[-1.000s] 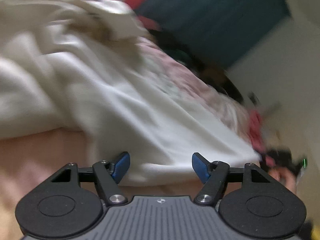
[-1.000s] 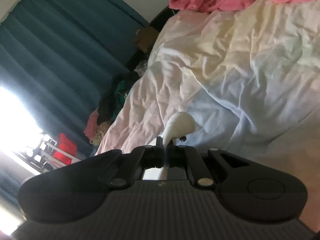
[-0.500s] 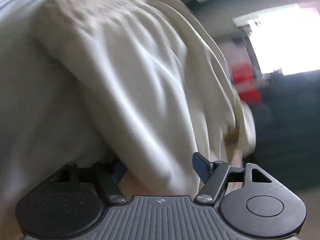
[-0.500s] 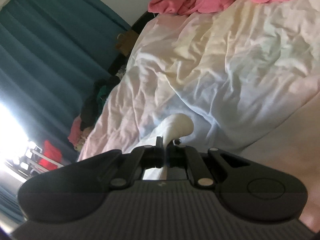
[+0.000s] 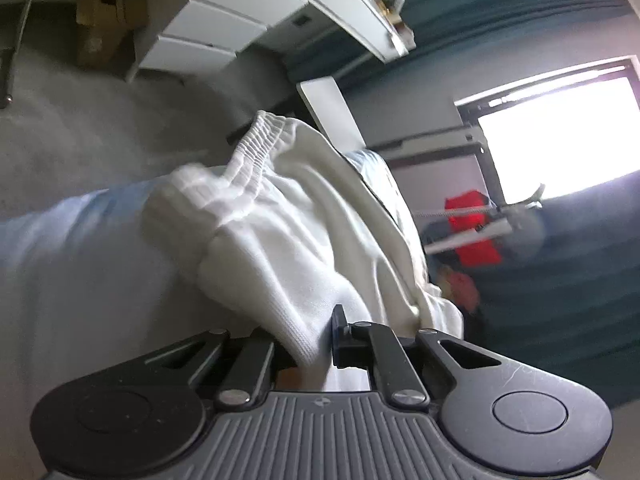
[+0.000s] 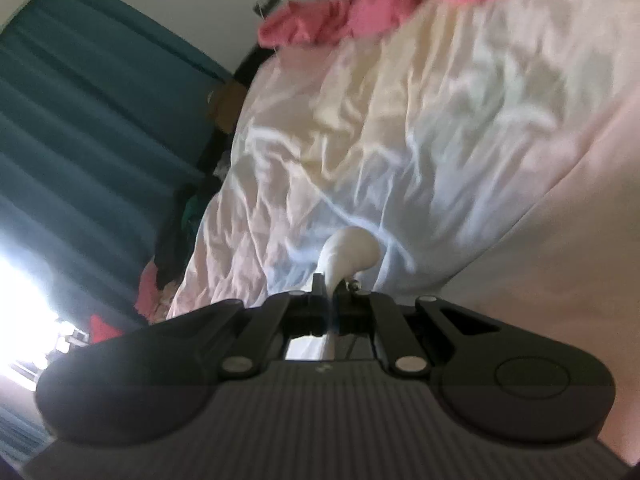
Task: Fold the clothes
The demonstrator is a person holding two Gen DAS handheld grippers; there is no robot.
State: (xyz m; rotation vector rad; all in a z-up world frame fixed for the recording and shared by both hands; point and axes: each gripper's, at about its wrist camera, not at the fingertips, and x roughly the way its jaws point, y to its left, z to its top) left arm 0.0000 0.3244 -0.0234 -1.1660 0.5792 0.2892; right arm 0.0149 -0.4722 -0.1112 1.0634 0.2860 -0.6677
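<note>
**Both grippers pinched on the white garment, lifted off the bed**

Your left hand-held gripper (image 5: pixel 316 344) is clamped on a thick fold of the white garment (image 5: pixel 304 232), its elastic waistband bunched above the fingers. Your right hand-held gripper (image 6: pixel 330 300) pinches a thin tuft of the same cloth over the bed (image 6: pixel 400 140). Draw the two apart until the fabric hangs flat, then lay it on the bed, short of the pink clothes (image 6: pixel 352 12). No containers are visible.

White garment (image 5: pixel 304 240): matt ribbed knit cloth; bedsheet (image 6: pixel 420 140) seemingly smooth, slightly sheeny.
</note>
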